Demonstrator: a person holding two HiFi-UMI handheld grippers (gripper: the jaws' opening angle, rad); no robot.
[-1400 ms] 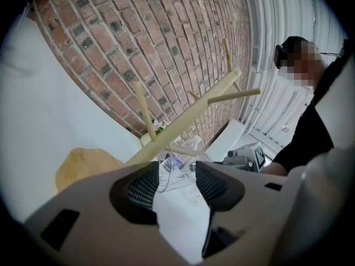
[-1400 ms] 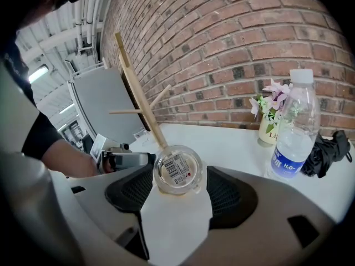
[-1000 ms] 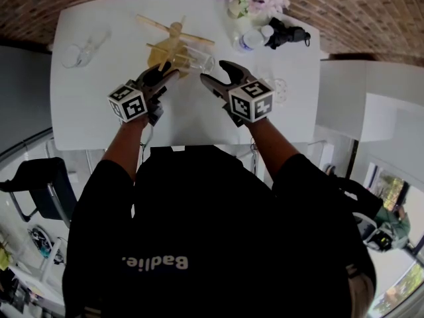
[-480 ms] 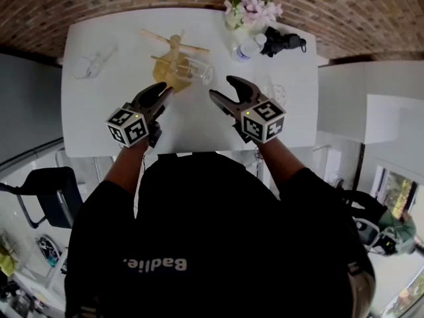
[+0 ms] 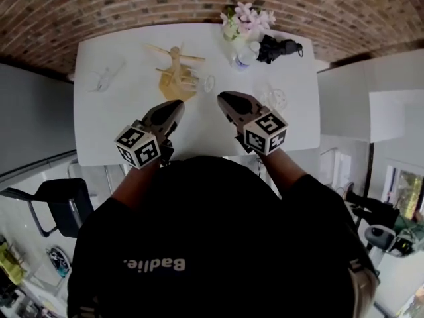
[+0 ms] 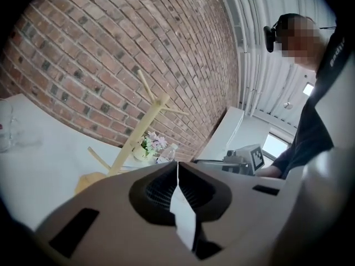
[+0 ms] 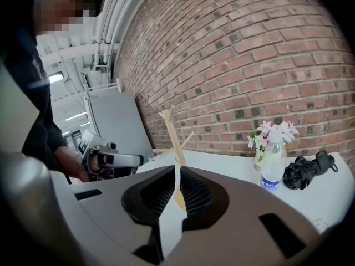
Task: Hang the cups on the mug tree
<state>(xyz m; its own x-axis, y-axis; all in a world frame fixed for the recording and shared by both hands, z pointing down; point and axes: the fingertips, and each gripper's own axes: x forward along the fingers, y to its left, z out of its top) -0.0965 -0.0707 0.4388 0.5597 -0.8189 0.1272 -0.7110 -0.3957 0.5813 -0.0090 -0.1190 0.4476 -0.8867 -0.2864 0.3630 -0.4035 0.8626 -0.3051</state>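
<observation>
The wooden mug tree (image 5: 175, 70) stands at the back middle of the white table (image 5: 119, 121), with a clear glass cup (image 5: 201, 83) at its right side, seemingly on a peg. Another clear cup (image 5: 101, 79) lies at the left, and a third (image 5: 273, 99) stands at the right. My left gripper (image 5: 175, 107) is in front of the tree and apart from it; its jaws have just closed on nothing. My right gripper (image 5: 225, 99) hovers beside it, its jaws also just closed and empty. The tree (image 6: 138, 129) shows past the left gripper's (image 6: 177, 166) shut tips, and the tree (image 7: 173, 133) past the right gripper's (image 7: 176, 170).
A vase of pink flowers (image 5: 244, 20), a plastic bottle (image 5: 244, 55) and a folded black umbrella (image 5: 278, 46) sit at the table's back right. A brick wall (image 5: 132, 5) runs behind the table. A black chair (image 5: 50, 201) stands at the lower left.
Both grippers have drawn back from the mug tree toward the table's near edge and risen. Both pairs of jaws went from wide open to closed. The glass cup stays at the tree.
</observation>
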